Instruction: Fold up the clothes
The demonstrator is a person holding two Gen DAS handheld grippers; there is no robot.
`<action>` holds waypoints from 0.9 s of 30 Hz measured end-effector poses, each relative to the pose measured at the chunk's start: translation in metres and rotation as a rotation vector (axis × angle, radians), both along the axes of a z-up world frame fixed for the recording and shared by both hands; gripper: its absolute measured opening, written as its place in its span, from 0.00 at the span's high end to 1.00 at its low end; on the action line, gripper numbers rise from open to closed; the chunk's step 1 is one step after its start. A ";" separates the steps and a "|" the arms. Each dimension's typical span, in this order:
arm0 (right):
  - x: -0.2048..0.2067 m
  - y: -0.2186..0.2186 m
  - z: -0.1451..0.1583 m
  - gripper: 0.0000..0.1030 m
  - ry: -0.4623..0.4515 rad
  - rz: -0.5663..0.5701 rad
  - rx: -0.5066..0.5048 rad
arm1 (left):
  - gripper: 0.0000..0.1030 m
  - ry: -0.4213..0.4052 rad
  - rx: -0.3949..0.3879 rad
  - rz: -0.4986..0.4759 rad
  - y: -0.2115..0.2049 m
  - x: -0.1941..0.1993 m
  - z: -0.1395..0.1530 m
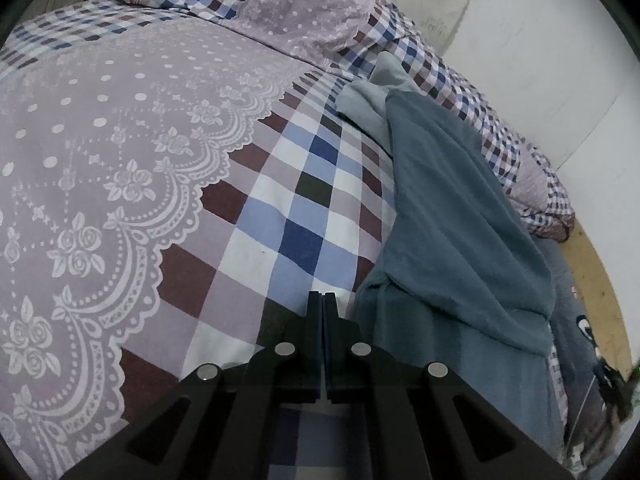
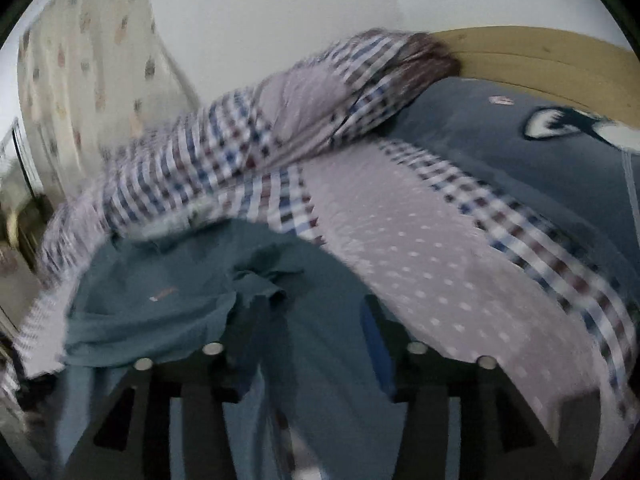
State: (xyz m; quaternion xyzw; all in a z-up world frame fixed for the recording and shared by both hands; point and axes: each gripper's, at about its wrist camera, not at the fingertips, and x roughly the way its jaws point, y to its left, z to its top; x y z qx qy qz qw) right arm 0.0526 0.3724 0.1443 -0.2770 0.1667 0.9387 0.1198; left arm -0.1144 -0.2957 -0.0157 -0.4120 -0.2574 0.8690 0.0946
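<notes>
Over the bed's edge, the left gripper point(image 1: 322, 300) hangs pinched together, empty; the right gripper point(image 2: 316, 320) gapes above the rumpled teal garment point(image 2: 160, 300). A shallow bite risks catching the checked duvet point(image 1: 300, 200) beneath.

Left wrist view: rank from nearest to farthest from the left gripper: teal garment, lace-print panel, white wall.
1. teal garment, just right of the shut left gripper
2. lace-print panel, farther off to the left on the quilt
3. white wall, beyond the bed, upper right
</notes>
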 end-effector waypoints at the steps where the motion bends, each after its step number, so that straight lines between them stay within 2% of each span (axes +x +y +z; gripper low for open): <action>1: 0.017 0.005 0.003 0.39 0.021 -0.016 -0.010 | 0.98 -0.011 -0.013 0.004 0.002 -0.001 0.002; 2: 0.034 0.010 0.007 0.38 0.042 -0.032 -0.020 | 0.98 -0.022 -0.028 0.009 0.004 -0.003 0.004; 4: 0.054 0.019 0.009 0.38 0.062 -0.034 -0.012 | 0.98 -0.041 -0.115 0.026 0.015 0.000 0.014; 6: 0.069 0.026 0.015 0.30 0.074 -0.032 0.039 | 0.95 -0.054 -0.217 0.055 0.030 0.007 0.028; 8: 0.084 0.035 0.022 0.22 0.109 -0.016 0.059 | 0.80 -0.046 -0.294 0.076 0.048 0.019 0.046; 9: 0.090 0.042 0.026 0.21 0.137 -0.002 0.036 | 0.77 -0.022 -0.301 0.069 0.058 0.028 0.057; 10: 0.095 0.049 0.029 0.20 0.161 0.006 0.009 | 0.69 0.003 -0.306 0.061 0.069 0.037 0.068; 11: 0.098 0.054 0.032 0.19 0.179 0.012 -0.005 | 0.56 0.028 -0.302 0.052 0.079 0.046 0.078; 12: 0.102 0.058 0.035 0.18 0.196 0.017 -0.015 | 0.48 0.054 -0.300 0.042 0.090 0.056 0.089; 14: 0.110 0.064 0.040 0.16 0.219 0.040 -0.004 | 0.23 0.124 -0.312 0.025 0.124 0.080 0.115; 15: 0.113 0.066 0.042 0.14 0.225 0.054 0.000 | 0.19 0.158 -0.312 0.010 0.140 0.092 0.126; 17: 0.123 0.074 0.045 0.12 0.244 0.067 -0.011 | 0.17 0.231 -0.296 -0.056 0.186 0.118 0.146; 21: 0.146 0.102 0.046 0.09 0.288 0.028 -0.054 | 0.17 0.296 -0.325 -0.240 0.289 0.151 0.169; 24: 0.163 0.123 0.047 0.08 0.321 -0.002 -0.087 | 0.17 0.332 -0.342 -0.403 0.372 0.177 0.175; 27: 0.181 0.144 0.048 0.08 0.353 -0.032 -0.119 | 0.17 0.352 -0.391 -0.563 0.454 0.202 0.173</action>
